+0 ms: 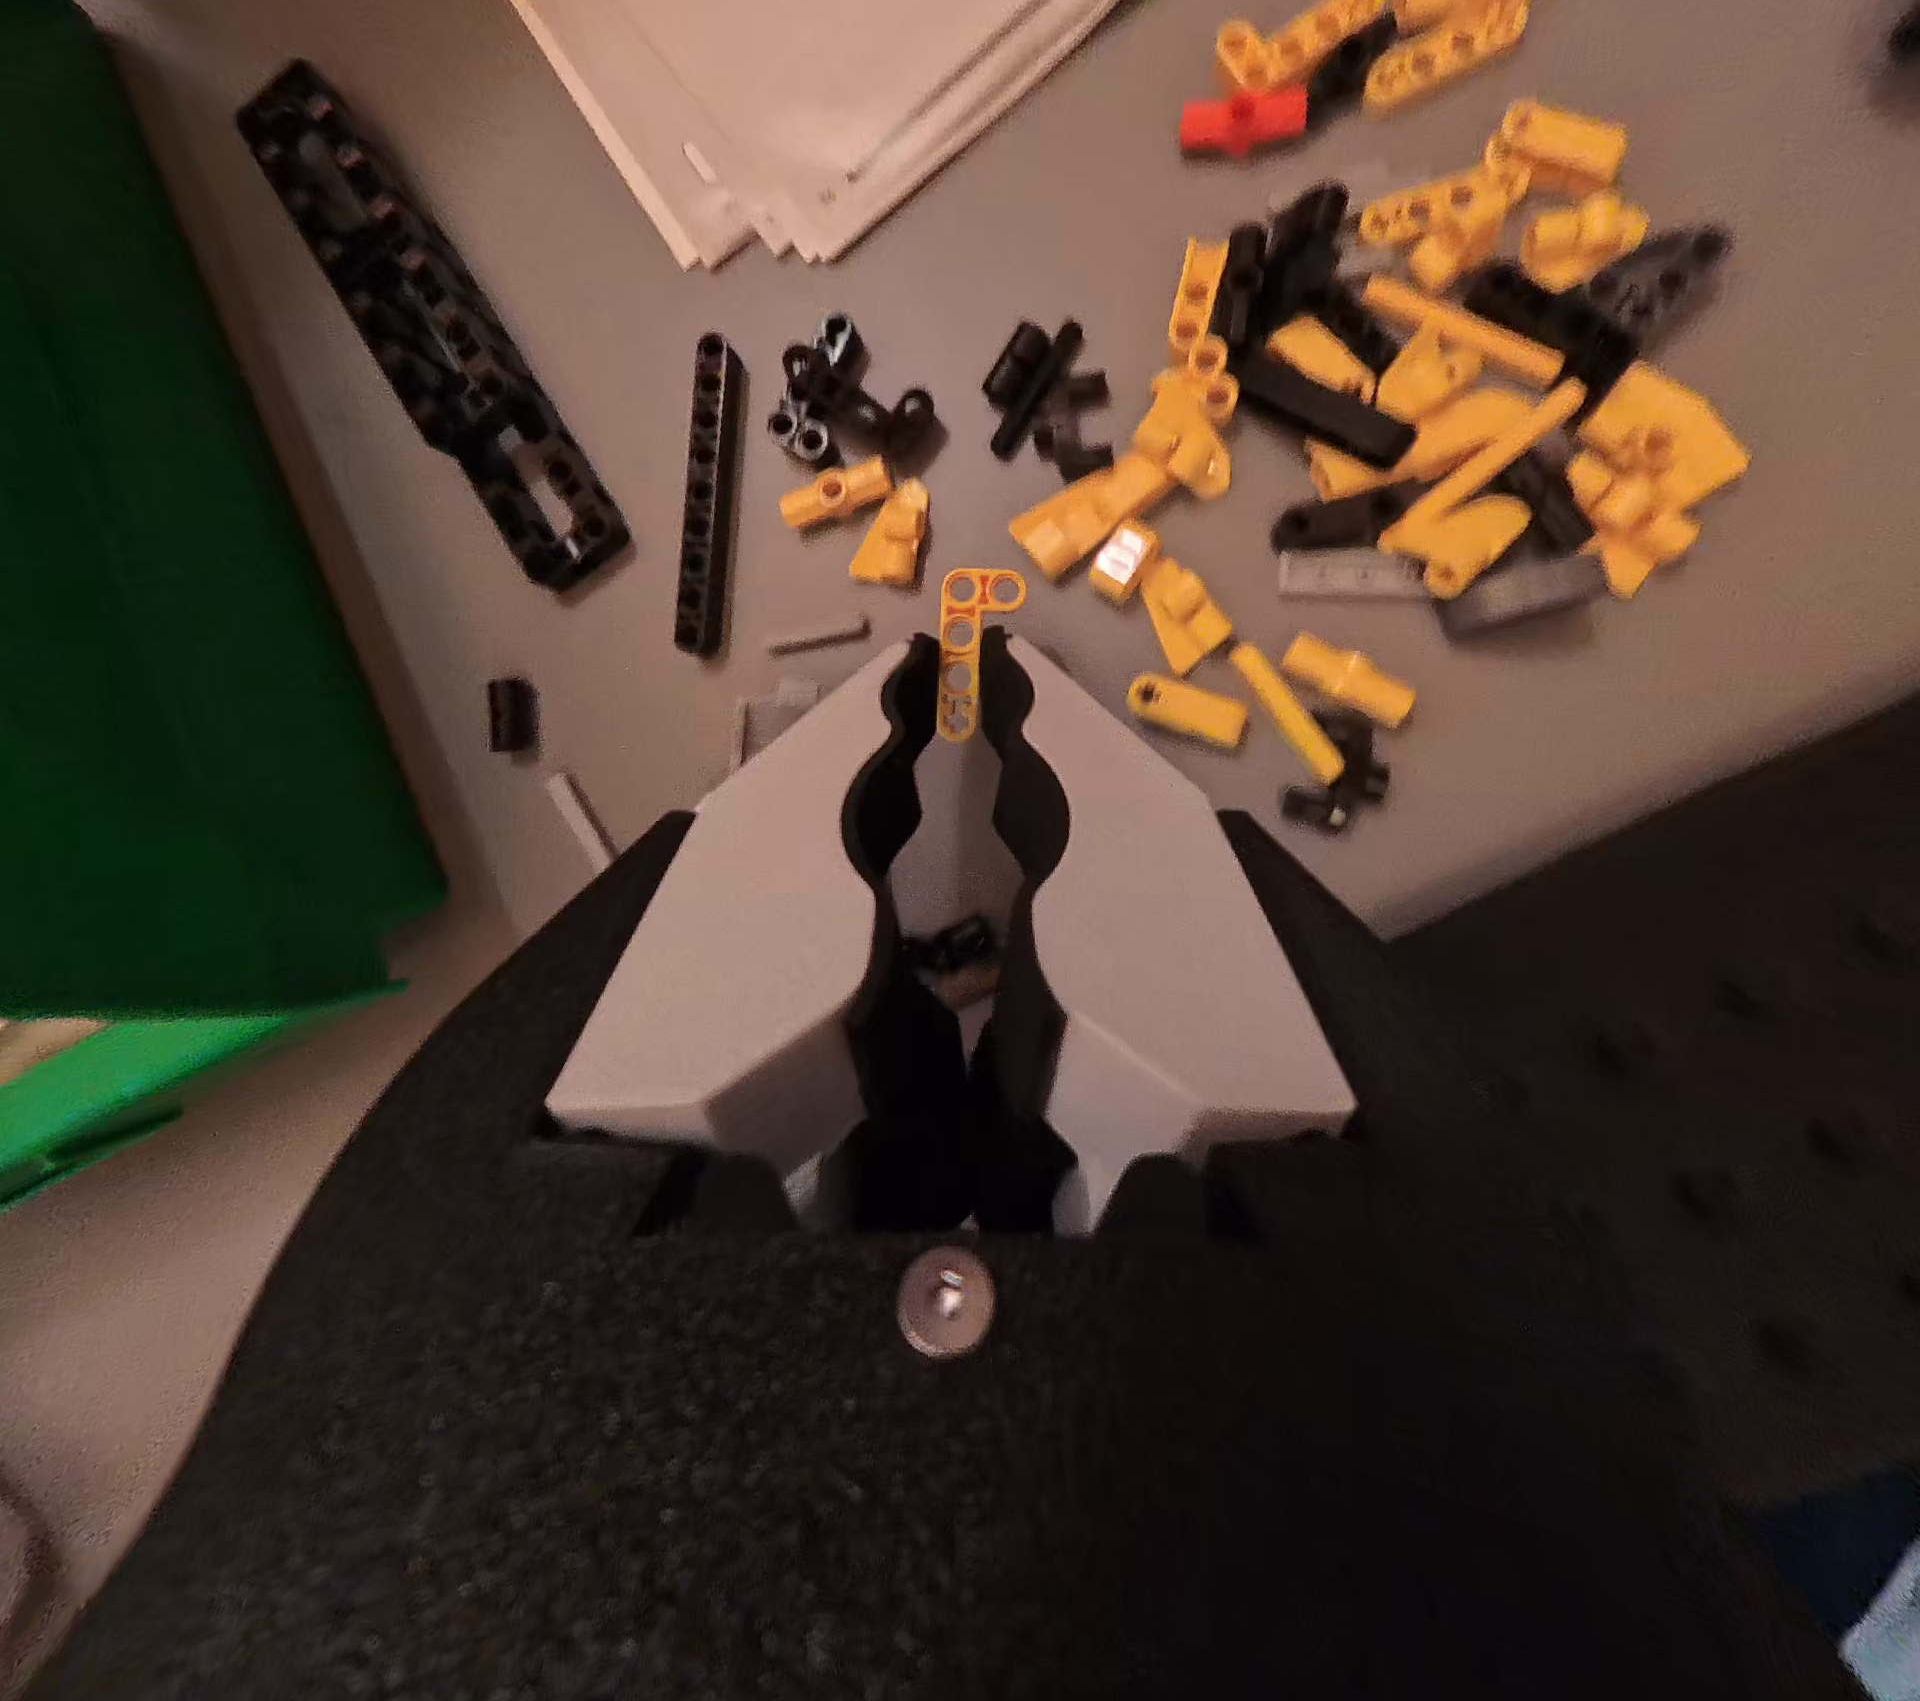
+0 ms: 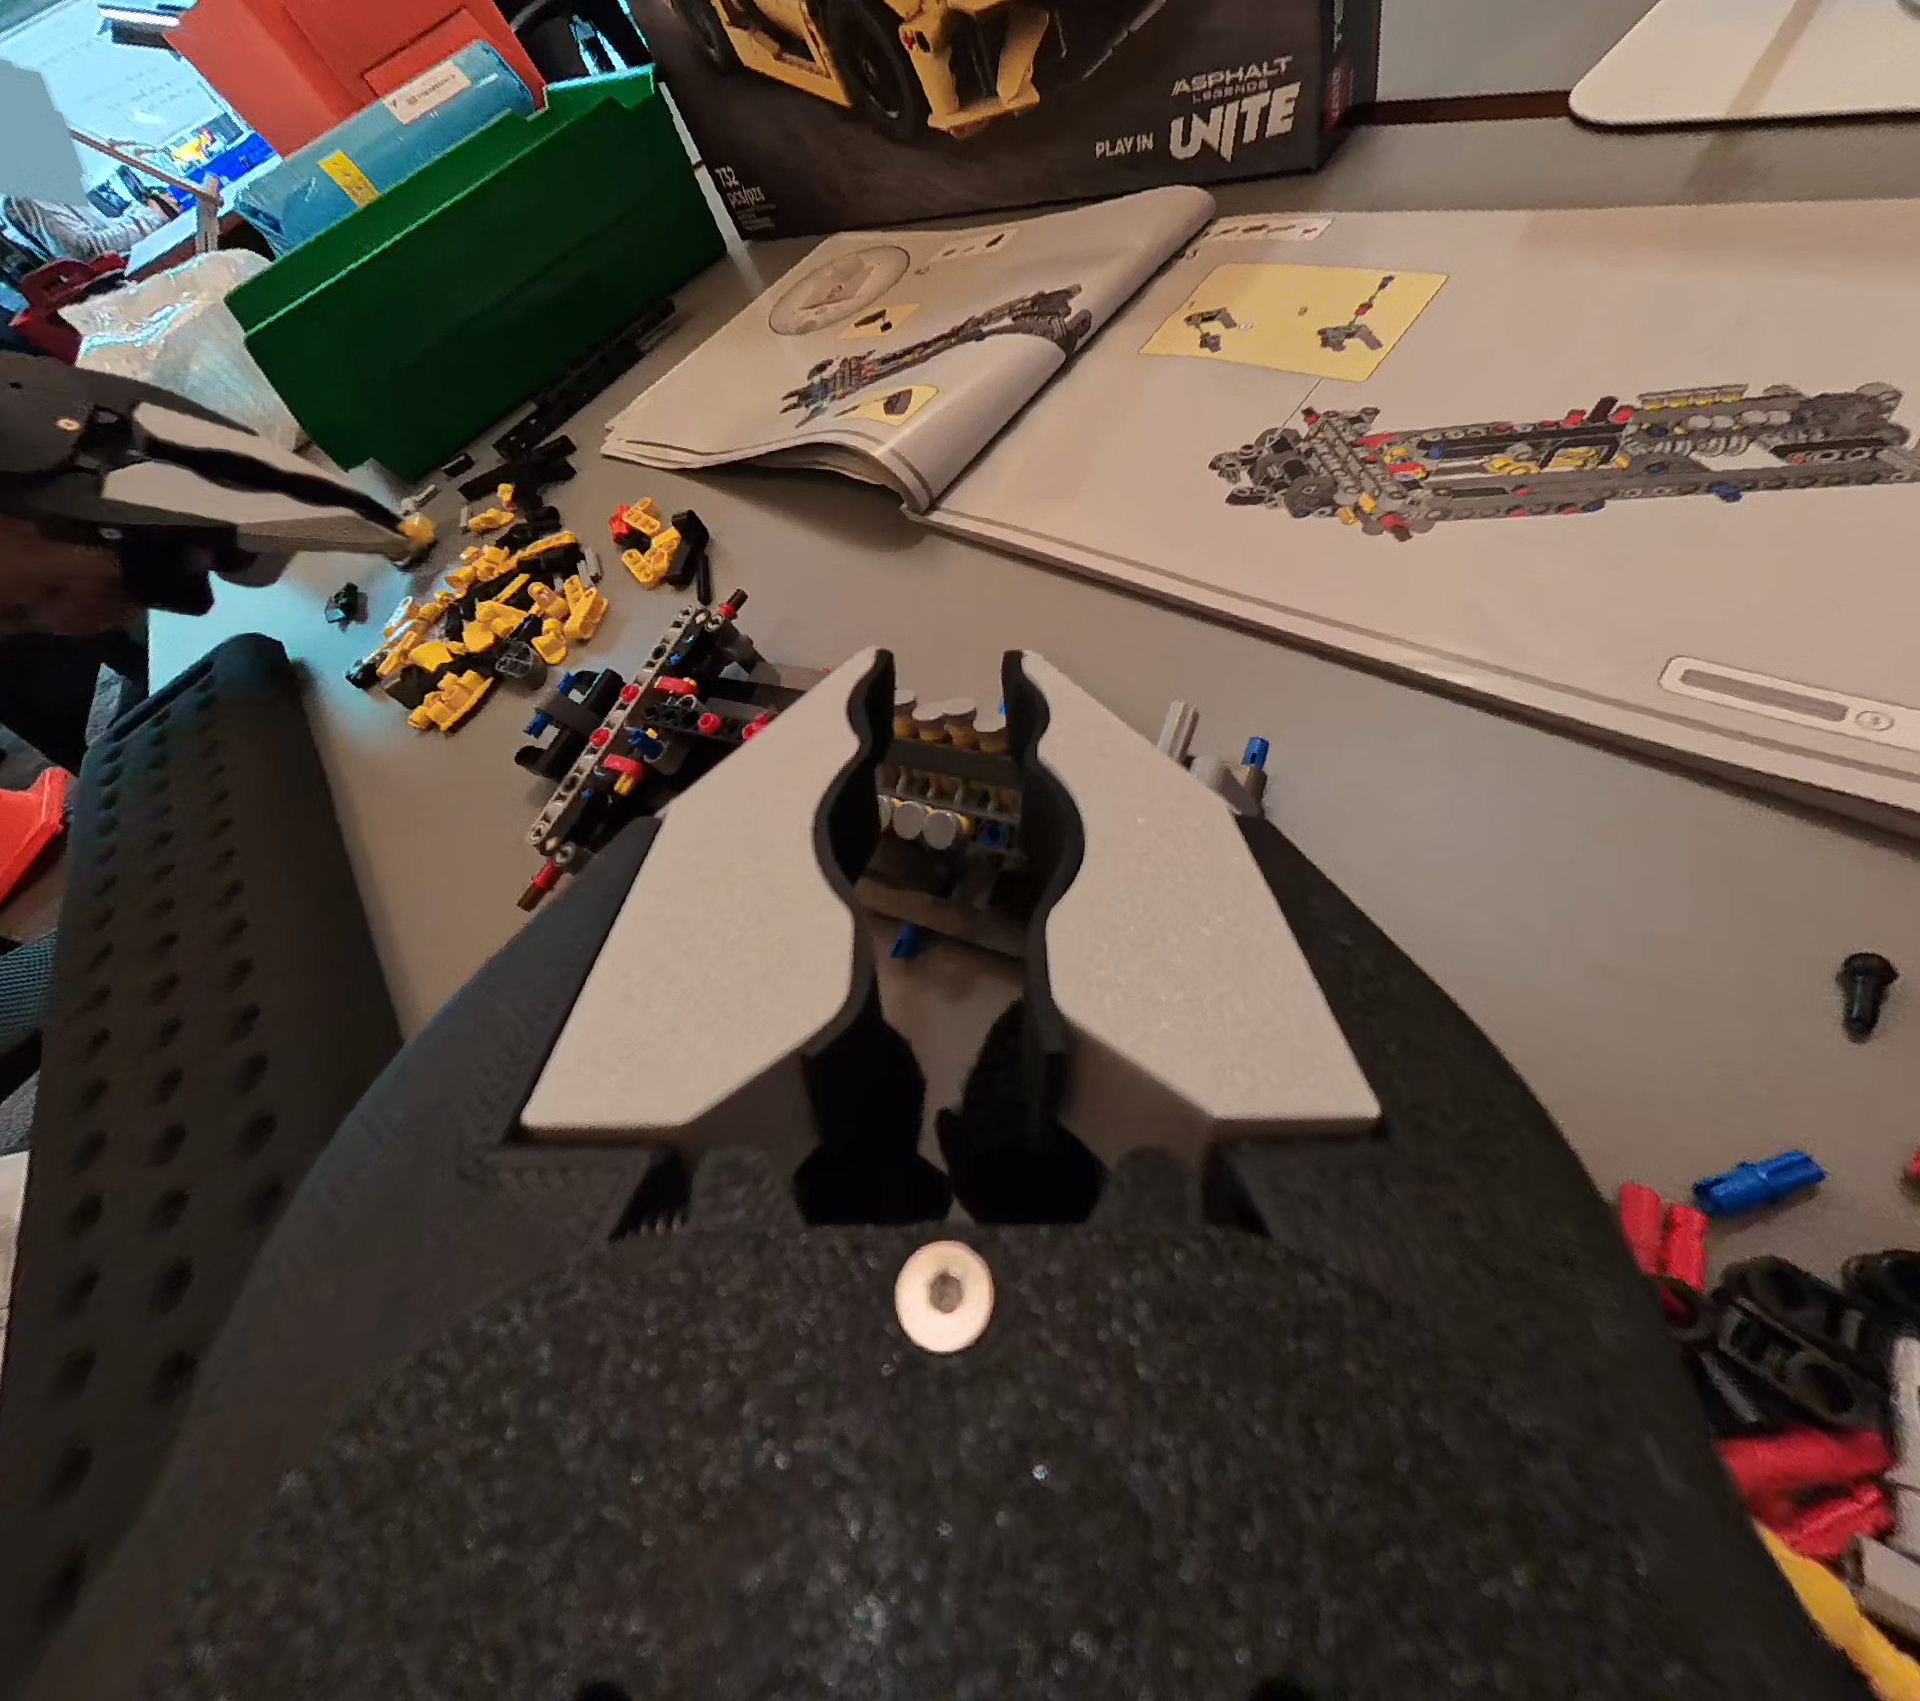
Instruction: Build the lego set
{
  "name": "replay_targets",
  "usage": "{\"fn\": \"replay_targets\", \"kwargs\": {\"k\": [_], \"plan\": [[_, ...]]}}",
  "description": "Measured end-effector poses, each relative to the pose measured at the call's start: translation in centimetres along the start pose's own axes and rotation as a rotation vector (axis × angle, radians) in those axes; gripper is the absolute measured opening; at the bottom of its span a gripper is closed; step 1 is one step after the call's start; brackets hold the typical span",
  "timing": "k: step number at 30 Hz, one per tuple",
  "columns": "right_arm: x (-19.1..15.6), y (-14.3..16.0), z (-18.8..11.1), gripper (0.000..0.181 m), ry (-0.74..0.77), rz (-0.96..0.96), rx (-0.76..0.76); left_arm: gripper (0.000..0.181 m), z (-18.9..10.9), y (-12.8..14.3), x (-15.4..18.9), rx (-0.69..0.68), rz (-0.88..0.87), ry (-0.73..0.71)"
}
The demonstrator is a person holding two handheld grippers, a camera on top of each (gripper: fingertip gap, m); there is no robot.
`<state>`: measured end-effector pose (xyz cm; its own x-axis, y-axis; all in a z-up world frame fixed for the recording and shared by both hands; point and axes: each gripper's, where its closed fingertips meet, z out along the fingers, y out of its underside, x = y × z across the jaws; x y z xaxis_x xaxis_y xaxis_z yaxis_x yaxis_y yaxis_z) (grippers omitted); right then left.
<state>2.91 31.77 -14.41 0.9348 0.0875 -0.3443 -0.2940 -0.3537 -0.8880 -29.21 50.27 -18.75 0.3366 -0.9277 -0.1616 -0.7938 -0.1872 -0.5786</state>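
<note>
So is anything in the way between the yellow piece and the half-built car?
Yes. The left gripper holds the yellow L-shaped piece; the pile of loose yellow and black parts lies on the table between it and the half-built car.

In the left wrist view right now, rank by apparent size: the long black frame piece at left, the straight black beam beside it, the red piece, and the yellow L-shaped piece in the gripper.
1. Long black frame piece
2. Straight black beam
3. Yellow L-shaped piece and red piece: these look alike, and the yellow one sits nearer the camera, clamped in the left gripper, so no ranking.
</note>
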Motion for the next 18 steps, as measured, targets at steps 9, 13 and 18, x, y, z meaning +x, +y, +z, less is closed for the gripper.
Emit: {"fn": "replay_targets", "kwargs": {"k": [9,13,18], "plan": [[0.2,-0.3,-0.1,0.019,-0.006,0.009,0.016,0.007,3.2,-5.4,3.7,0.049,0.060,0.118],[0.2,-0.2,-0.1,0.019,-0.004,0.008,0.013,0.006,4.9,-6.4,2.5,0.014,0.053,0.080],[0.2,-0.3,-0.3,0.019,-0.005,0.011,0.021,0.007,6.9,-6.7,2.1,-0.045,0.032,0.107]]}}
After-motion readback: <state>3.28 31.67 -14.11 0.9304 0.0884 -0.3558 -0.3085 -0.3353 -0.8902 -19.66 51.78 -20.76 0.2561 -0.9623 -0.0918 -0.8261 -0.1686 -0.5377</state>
